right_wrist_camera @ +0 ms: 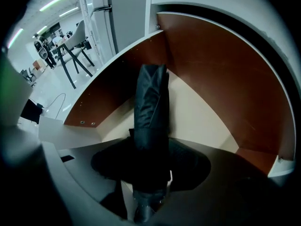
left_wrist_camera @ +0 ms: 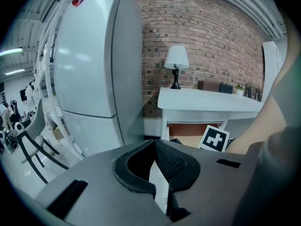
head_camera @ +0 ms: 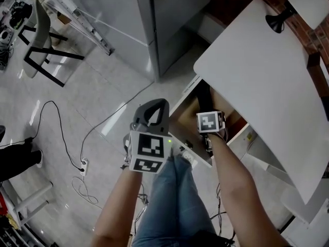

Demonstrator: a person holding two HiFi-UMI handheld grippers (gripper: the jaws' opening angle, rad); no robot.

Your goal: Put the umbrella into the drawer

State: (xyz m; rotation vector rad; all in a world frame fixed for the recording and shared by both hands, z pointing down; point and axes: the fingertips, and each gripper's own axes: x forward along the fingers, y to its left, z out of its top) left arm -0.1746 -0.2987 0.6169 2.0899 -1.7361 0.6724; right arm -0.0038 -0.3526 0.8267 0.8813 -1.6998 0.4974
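Right tongs pinching folded black umbrella; umbrella projects ahead of tongs, down over floor of open drawer. Left tongs pressed together, empty. Risk: umbrella tip striking drawer wall left of tongs; early release drops it askew, blocking closure.

Left gripper, grey jaws meeting at their tips, fills the foreground at six o'clock, with a tall white refrigerator rising at ten o'clock and black-legged chairs at eight. Against the brick wall, a white-shaded lamp stands at one o'clock on a white table, whose drawer shows open and brown beneath. A black-and-white marker cube and a bare forearm crowd in at four o'clock.
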